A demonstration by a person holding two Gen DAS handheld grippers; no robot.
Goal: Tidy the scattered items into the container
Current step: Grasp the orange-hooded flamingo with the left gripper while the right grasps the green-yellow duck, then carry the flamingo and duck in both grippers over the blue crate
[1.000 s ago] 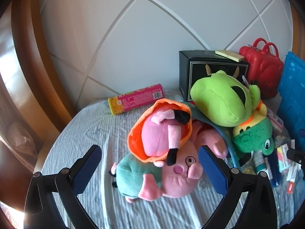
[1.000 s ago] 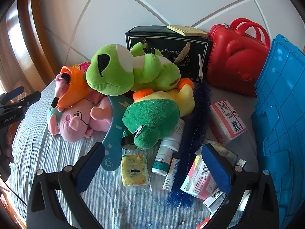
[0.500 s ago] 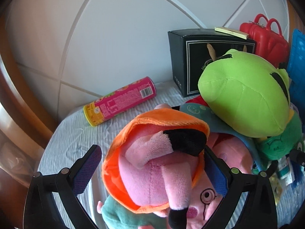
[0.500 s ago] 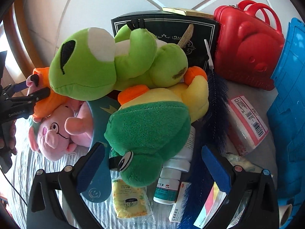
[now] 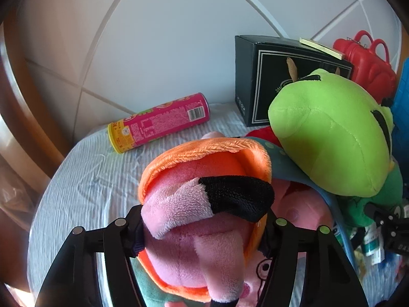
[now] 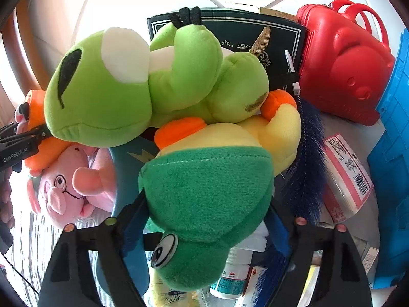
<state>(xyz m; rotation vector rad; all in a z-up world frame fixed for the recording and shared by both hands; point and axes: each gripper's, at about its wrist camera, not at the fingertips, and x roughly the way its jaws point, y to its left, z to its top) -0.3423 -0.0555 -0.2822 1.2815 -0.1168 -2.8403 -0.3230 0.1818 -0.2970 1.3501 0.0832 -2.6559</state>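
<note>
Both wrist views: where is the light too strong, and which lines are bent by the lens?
Left wrist view: soft daylight, no strong glare; the wall seams curve from fisheye distortion, and the flamingo plush close to the lens stays fairly sharp. Right wrist view: the wall at upper centre is overexposed to white, the blue crate edge bows, and corners are black.

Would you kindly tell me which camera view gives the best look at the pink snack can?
The left wrist view shows it best: the pink snack can lies whole on its side on the pale cloth near the wall, with its yellow end and barcode visible. The right wrist view shows nothing of it; the plush toys fill that side.
</note>
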